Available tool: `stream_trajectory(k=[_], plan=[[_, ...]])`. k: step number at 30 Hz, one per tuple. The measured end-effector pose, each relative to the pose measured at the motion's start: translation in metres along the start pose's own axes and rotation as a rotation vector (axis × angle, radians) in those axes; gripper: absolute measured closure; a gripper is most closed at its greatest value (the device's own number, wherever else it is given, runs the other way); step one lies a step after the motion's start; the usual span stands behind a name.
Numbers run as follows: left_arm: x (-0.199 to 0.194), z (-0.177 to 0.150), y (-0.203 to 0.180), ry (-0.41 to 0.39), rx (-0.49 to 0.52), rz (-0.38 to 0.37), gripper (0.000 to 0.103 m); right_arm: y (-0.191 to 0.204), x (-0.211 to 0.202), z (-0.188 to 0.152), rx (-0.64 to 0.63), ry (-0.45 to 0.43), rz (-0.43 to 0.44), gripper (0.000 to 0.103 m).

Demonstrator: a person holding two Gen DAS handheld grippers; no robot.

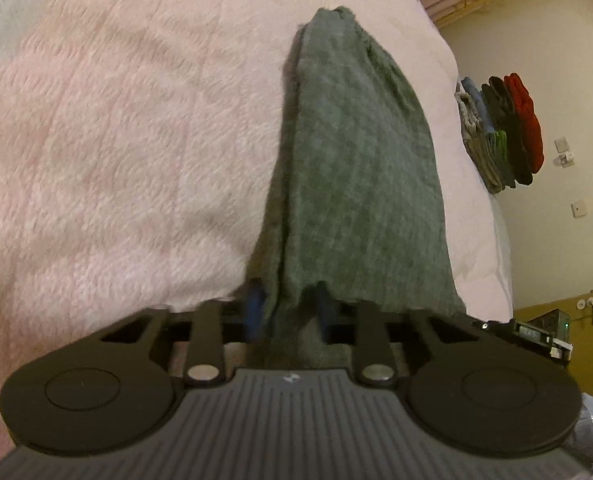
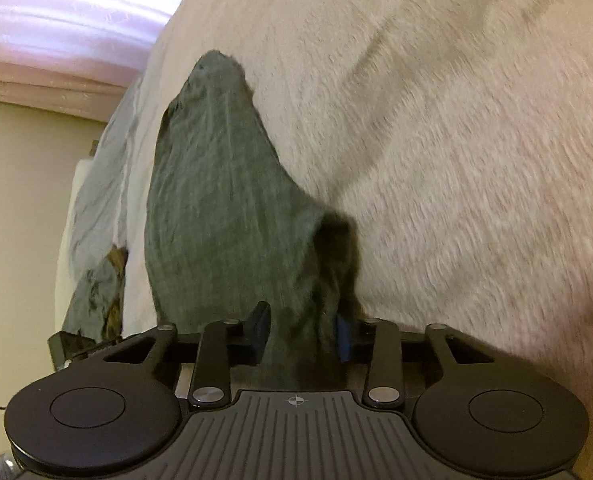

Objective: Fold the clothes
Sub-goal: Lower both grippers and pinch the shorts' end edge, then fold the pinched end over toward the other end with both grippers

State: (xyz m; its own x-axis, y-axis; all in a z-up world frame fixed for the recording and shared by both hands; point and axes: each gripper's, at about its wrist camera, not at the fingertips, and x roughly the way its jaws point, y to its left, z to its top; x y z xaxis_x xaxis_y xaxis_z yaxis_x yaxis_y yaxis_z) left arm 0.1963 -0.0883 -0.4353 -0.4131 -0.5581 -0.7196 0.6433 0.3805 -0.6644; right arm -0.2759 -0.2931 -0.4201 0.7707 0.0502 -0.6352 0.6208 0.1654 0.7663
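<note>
A grey-green knitted garment point(image 1: 356, 160) lies in a long folded strip on the fluffy pink blanket point(image 1: 116, 140), running away from me. My left gripper point(image 1: 290, 308) is at the strip's near end, and cloth fills the narrow gap between its blue-padded fingers point(image 1: 255, 308). In the right wrist view the same garment point(image 2: 216, 200) narrows toward its far end. My right gripper point(image 2: 302, 332) holds a bunched near corner of it, with cloth packed between the fingers point(image 2: 261, 328). The gripped edges themselves are hidden by the cloth.
A stack of folded clothes point(image 1: 500, 132), red, dark, green and blue, sits at the bed's right edge. Crumpled grey-blue cloth point(image 2: 96, 200) hangs at the bed's left edge. Beyond the bed are a cream wall and a wooden door point(image 1: 588, 308).
</note>
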Motion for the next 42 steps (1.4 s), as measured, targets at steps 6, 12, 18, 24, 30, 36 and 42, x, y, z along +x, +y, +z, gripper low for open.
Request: stream_trajectory(k=[6,12,18,24,30,36,42], plan=[[-0.001,-0.01,0.004,0.008,-0.033,-0.027,0.09,-0.007,0.005,0.007,0.064,0.042,0.034,0.094],[-0.005,-0.009,0.005,-0.001,-0.035,-0.044,0.1,-0.008,-0.012,0.01,0.128,0.031,0.06,0.098],[-0.037,-0.022,-0.007,-0.076,-0.037,-0.102,0.101,0.012,-0.044,0.016,0.072,0.003,0.1,0.099],[-0.056,-0.053,-0.026,-0.08,-0.056,-0.139,0.101,0.005,-0.07,0.009,0.078,0.049,0.046,0.099],[-0.056,-0.1,-0.024,-0.027,-0.167,-0.131,0.101,-0.007,-0.081,-0.005,0.183,0.096,-0.021,0.099],[-0.058,-0.087,-0.035,-0.078,-0.275,-0.165,0.1,0.025,-0.09,0.036,0.245,0.057,0.025,0.099],[-0.062,-0.036,-0.051,-0.172,-0.368,-0.243,0.1,0.055,-0.076,0.098,0.288,0.023,0.024,0.099]])
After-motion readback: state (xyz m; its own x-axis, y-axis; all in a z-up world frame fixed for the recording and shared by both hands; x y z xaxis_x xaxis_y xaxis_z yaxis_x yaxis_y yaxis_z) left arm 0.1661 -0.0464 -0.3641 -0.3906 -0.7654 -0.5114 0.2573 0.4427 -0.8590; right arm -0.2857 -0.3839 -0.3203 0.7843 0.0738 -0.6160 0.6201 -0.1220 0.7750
